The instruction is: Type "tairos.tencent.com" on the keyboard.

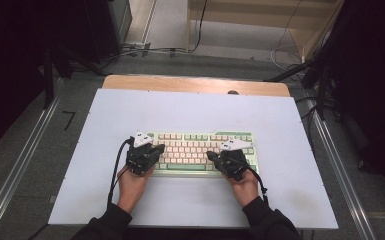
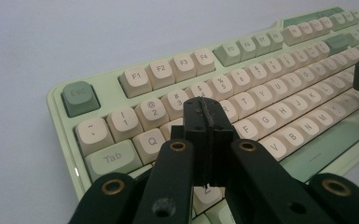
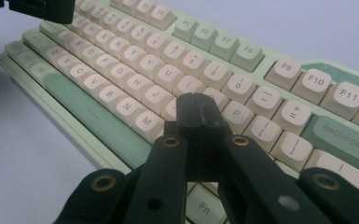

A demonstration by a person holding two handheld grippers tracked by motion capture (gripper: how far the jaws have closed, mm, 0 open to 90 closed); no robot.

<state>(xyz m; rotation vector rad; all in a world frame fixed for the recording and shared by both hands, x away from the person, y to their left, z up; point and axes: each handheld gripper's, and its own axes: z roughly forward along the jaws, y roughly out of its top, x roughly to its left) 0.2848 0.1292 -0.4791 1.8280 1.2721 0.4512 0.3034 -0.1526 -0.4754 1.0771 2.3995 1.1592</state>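
Both forearms reach in from the near edge of the worktop, each hand angled inward over one end of the single keyboard lying at its middle. The left gripper and right gripper each have their jaws pressed together, empty, tips poised over the keys.

The keyboard is the one obstacle on the table, lying near the front centre. Broad bare surface stretches to its left, right and far side. Each closed hand-held gripper, left and right, blocks one keyboard end.
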